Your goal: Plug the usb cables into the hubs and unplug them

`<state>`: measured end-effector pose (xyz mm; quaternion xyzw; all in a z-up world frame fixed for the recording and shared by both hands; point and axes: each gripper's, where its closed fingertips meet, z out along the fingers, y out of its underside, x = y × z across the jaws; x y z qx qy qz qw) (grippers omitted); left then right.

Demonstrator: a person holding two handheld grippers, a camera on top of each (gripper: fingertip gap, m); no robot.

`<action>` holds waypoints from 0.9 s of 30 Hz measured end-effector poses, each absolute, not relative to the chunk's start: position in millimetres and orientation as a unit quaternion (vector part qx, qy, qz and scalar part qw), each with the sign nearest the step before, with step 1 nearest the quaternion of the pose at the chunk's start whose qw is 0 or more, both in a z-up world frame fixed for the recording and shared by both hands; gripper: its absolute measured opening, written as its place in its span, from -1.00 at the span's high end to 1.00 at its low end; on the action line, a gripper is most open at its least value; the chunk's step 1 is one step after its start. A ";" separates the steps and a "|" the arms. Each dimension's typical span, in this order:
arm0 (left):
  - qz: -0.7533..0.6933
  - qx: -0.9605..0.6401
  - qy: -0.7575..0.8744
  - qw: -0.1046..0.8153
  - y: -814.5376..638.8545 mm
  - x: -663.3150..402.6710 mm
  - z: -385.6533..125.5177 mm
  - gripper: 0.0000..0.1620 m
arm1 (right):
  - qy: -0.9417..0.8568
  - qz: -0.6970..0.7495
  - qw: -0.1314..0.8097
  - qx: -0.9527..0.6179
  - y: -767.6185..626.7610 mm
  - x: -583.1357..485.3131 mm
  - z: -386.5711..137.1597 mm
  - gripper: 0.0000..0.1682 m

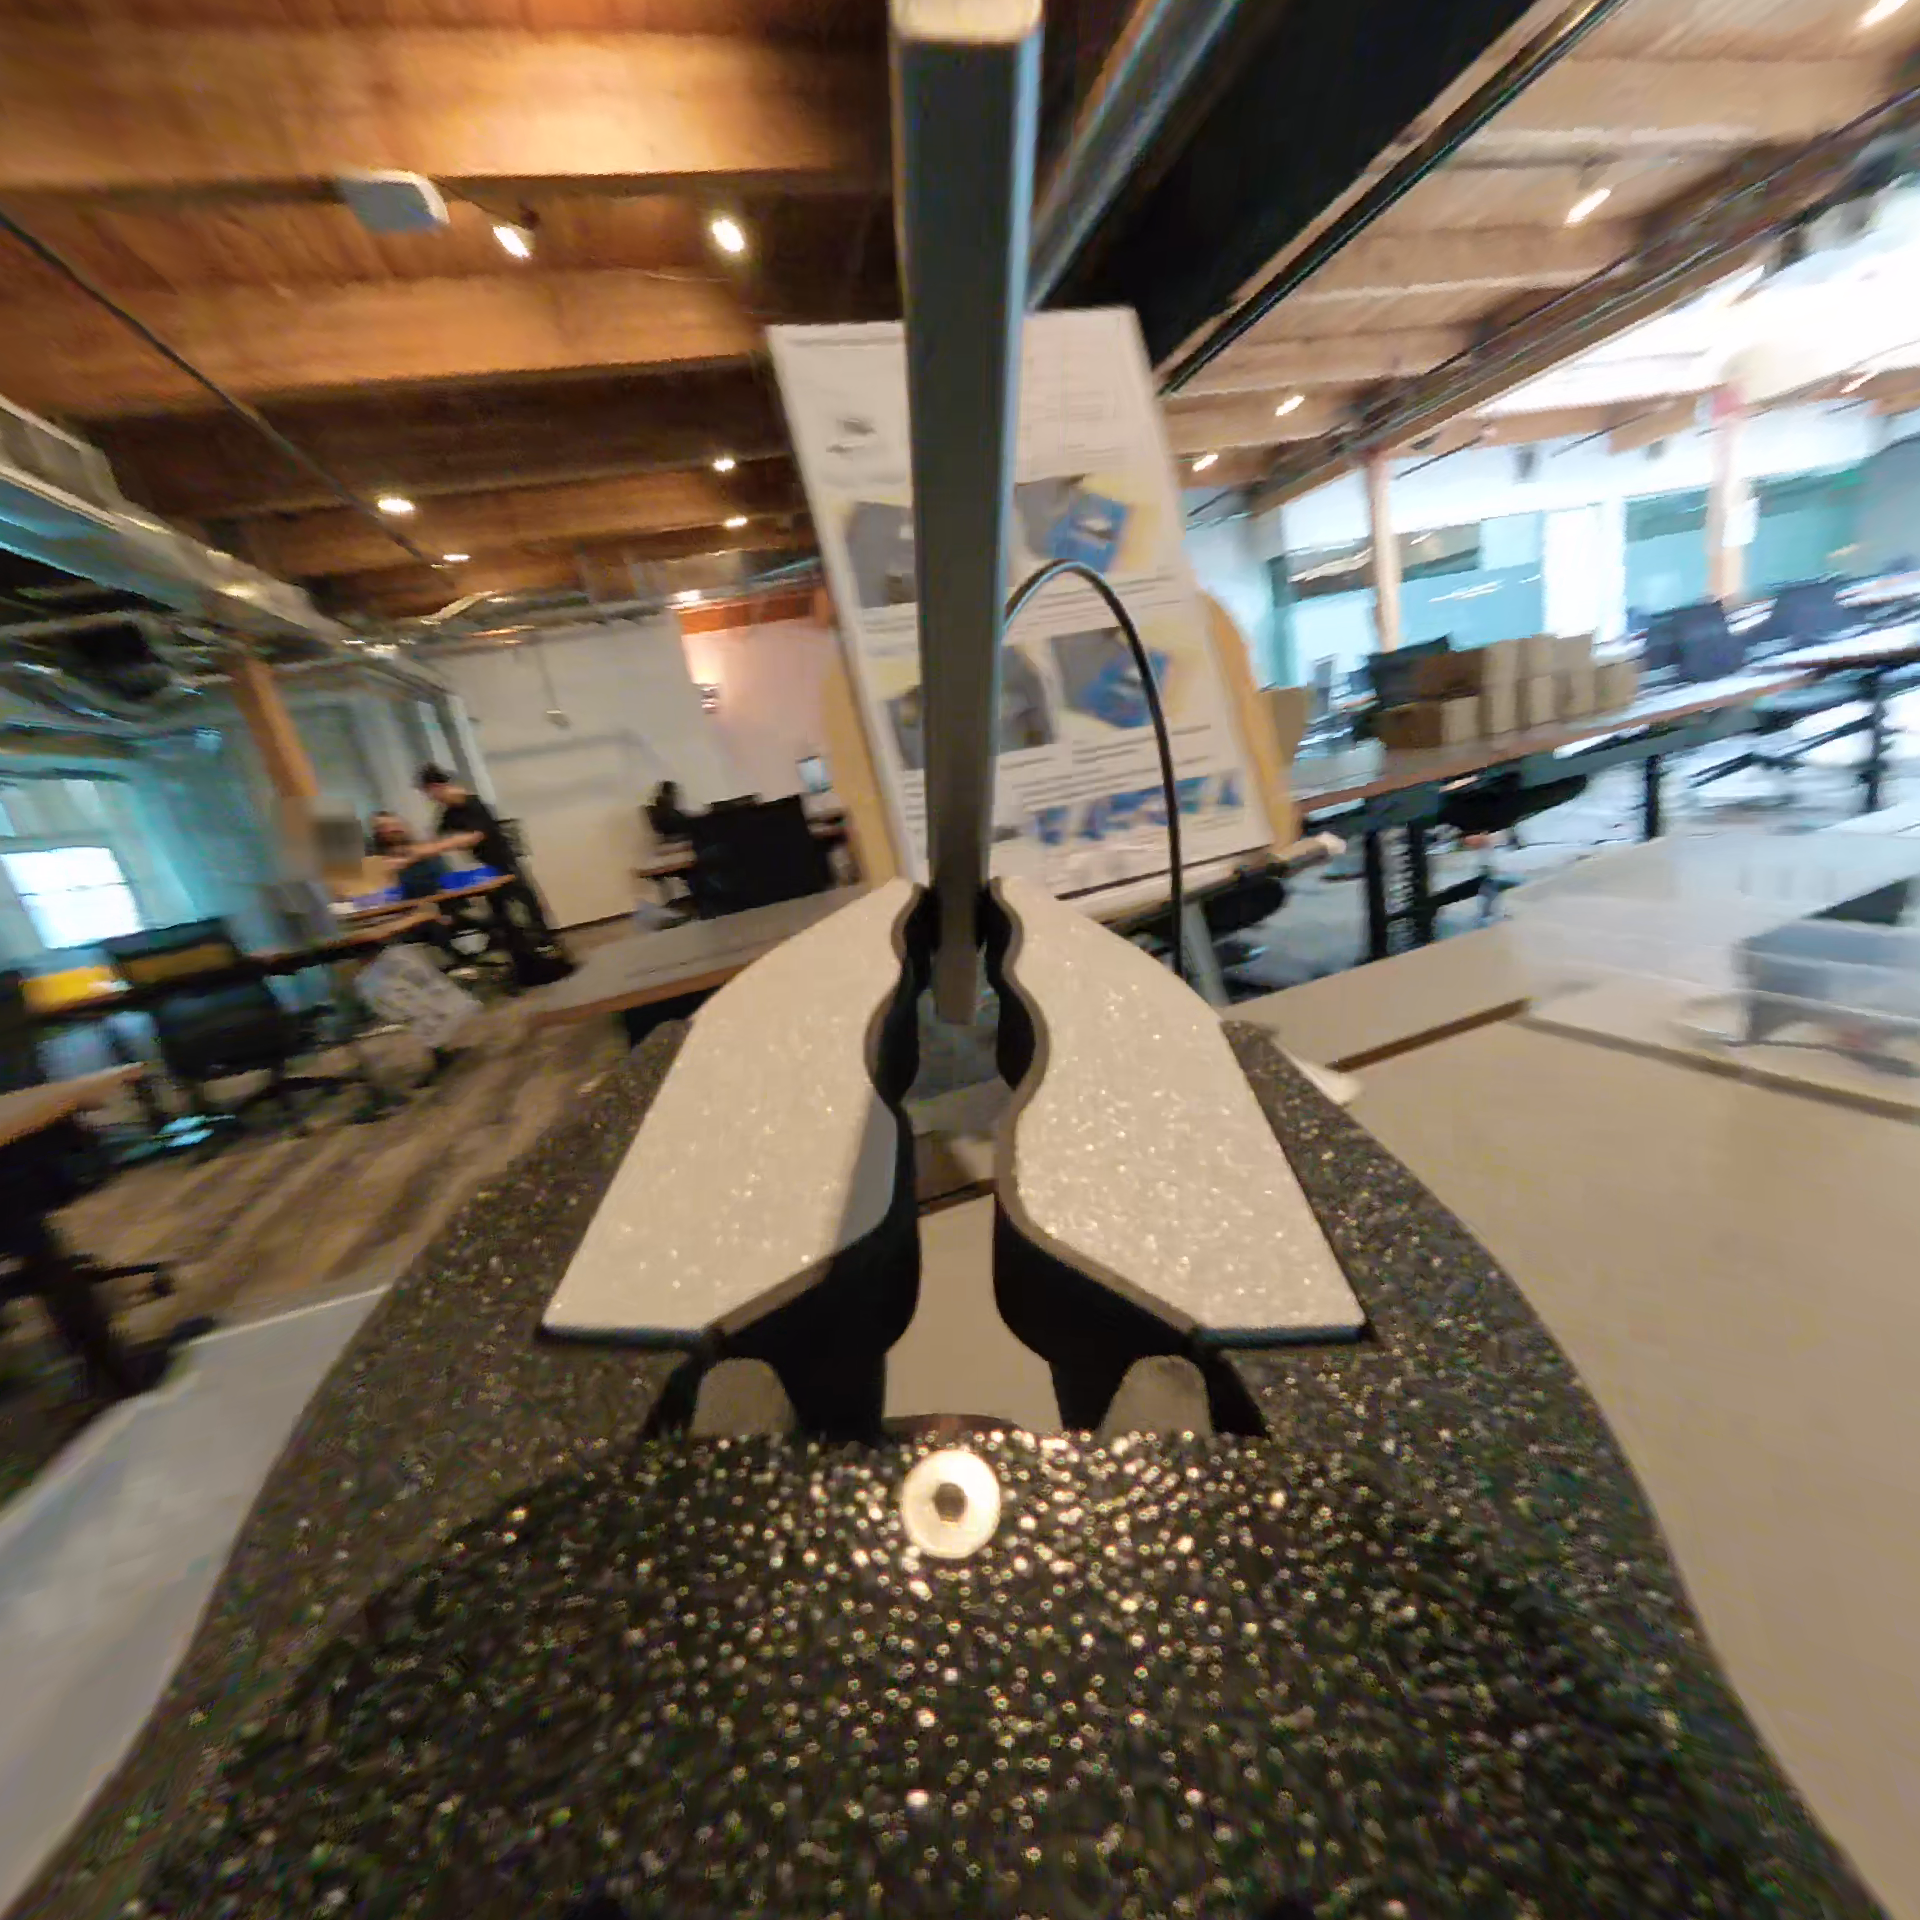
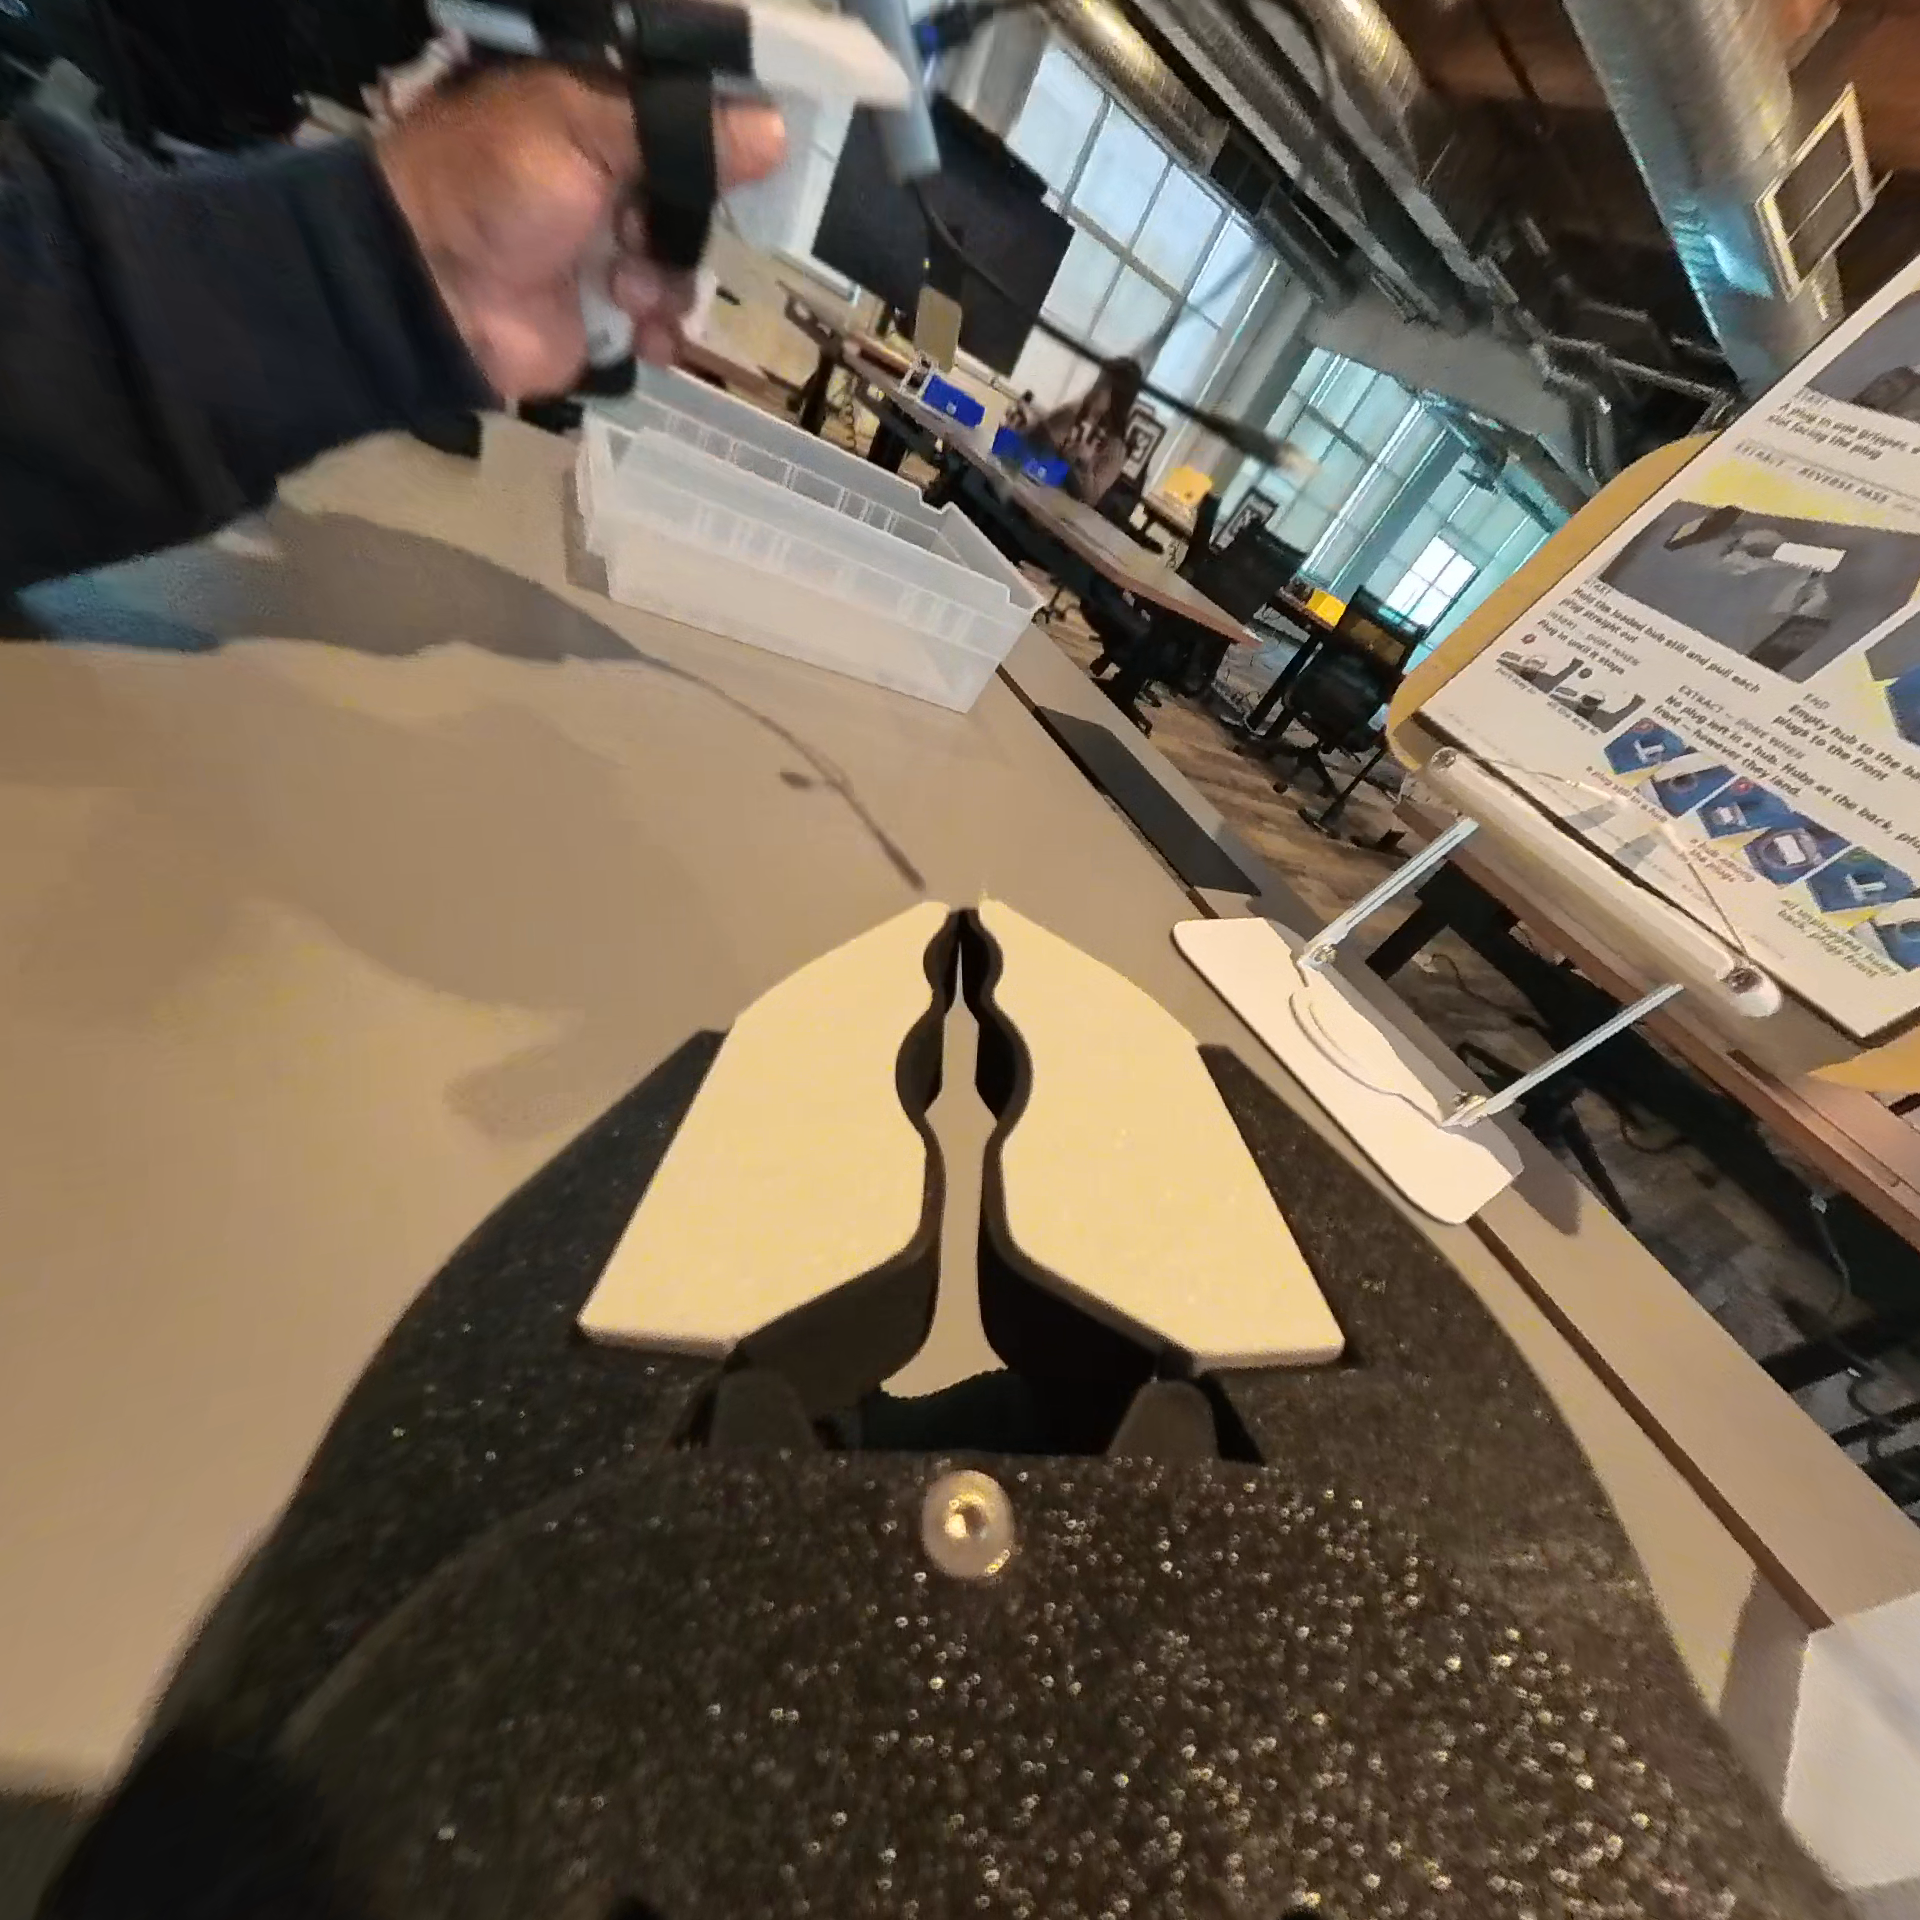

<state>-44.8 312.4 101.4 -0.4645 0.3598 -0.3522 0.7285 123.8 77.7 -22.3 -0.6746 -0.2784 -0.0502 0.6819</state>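
Note:
My left gripper (image 1: 956, 904) is shut on the lower end of a slim grey USB hub (image 1: 961, 520) and holds it upright above the grey table (image 1: 1558, 1299). A thin black cable (image 1: 1153, 707) arcs down behind the hub. In the right wrist view, a hand (image 2: 520, 229) holds that gripper high at the top left, with the hub (image 2: 906, 130) and its blurred cable (image 2: 1143, 384) trailing right. My right gripper (image 2: 968, 920) is shut and empty, fingertips together, low over the table (image 2: 416, 831). No plug is visible.
Stacked clear plastic trays (image 2: 810, 561) sit at the table's far side and also show in the left wrist view (image 1: 1818, 966). An instruction board (image 2: 1714, 623) leans on a white-based stand (image 2: 1351, 1049) at the table's right edge. Desks, chairs and people lie beyond. There is about 30 cm between the tips of the two grippers.

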 end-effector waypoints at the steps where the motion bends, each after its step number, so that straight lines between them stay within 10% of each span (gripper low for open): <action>1: -0.320 -0.475 0.357 0.738 325.9 -63.3 106.4 0.88 | -0.278 -0.051 0.679 -0.677 78.4 123.8 -24.8 1.00; 15: -0.068 -0.721 0.336 0.602 492.0 -195.6 19.2 0.88 | -0.293 -0.057 0.640 -0.708 92.3 112.7 -63.5 1.00; 27: -0.400 -0.817 0.256 0.328 503.5 -142.8 -79.9 0.88 | -0.307 -0.064 0.627 -0.713 93.5 110.1 -72.7 1.00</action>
